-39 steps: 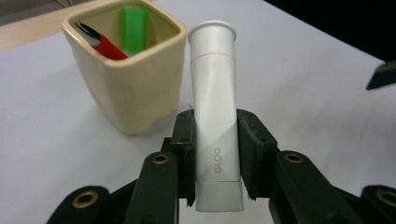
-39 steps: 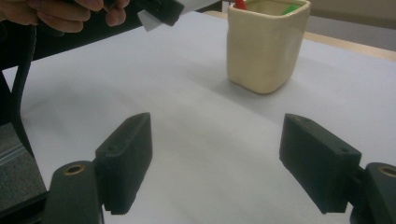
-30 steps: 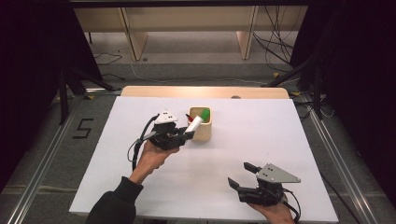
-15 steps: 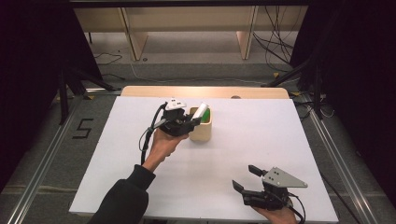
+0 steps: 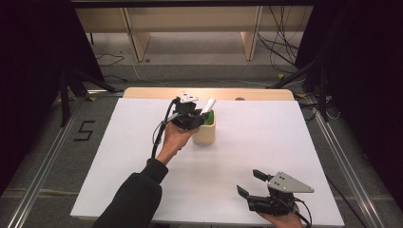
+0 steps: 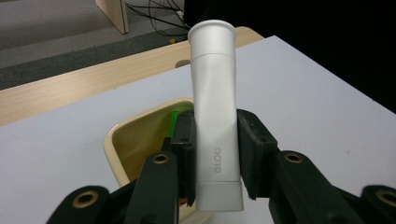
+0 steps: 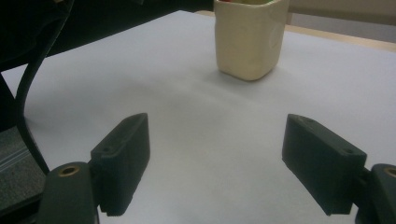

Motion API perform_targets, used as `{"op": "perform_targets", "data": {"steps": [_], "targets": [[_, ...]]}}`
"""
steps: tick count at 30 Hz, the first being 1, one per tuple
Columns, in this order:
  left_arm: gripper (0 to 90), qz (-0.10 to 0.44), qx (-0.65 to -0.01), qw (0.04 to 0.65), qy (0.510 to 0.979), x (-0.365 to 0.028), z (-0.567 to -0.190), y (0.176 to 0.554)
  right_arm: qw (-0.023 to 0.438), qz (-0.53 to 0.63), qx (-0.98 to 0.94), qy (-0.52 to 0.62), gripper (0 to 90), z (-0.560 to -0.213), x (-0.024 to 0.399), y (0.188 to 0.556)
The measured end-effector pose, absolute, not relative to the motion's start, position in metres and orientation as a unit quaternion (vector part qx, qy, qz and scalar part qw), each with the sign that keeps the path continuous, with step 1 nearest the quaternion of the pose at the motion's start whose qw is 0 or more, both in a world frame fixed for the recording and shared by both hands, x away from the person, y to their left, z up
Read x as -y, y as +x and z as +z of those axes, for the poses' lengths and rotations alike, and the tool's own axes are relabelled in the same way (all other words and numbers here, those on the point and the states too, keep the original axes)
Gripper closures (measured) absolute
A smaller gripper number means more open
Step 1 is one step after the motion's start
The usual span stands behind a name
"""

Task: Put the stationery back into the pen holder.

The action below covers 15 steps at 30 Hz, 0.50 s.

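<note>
The white table (image 5: 285, 142) is evenly lit from above with soft shadows, both side edges of the high view are dark, and the near jaws look slightly blurred.

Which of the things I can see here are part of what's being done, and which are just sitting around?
In the job:
- white glue stick, clamped in the left gripper
- cream cup below it, something green inside

Just about:
- right gripper, open and holding nothing, near the table's front edge
- white table
- wooden shelf legs and cables on the floor behind
</note>
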<state>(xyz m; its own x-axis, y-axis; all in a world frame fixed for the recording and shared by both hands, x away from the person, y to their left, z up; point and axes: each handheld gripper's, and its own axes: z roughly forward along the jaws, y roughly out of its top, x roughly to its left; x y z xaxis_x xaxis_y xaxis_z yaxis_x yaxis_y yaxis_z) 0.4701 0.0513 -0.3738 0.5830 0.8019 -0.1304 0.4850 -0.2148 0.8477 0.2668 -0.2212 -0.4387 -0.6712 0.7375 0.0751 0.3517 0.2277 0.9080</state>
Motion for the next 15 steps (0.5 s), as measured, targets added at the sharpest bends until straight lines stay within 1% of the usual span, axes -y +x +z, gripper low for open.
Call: {"op": "perform_targets", "data": {"steps": [15], "targets": [[70.2, 0.181, -0.445, 0.452, 0.751, -0.044, -0.383, 0.485, 0.188, 0.508, -0.763, 0.353, 24.7, -0.439, 0.22, 0.266]]}}
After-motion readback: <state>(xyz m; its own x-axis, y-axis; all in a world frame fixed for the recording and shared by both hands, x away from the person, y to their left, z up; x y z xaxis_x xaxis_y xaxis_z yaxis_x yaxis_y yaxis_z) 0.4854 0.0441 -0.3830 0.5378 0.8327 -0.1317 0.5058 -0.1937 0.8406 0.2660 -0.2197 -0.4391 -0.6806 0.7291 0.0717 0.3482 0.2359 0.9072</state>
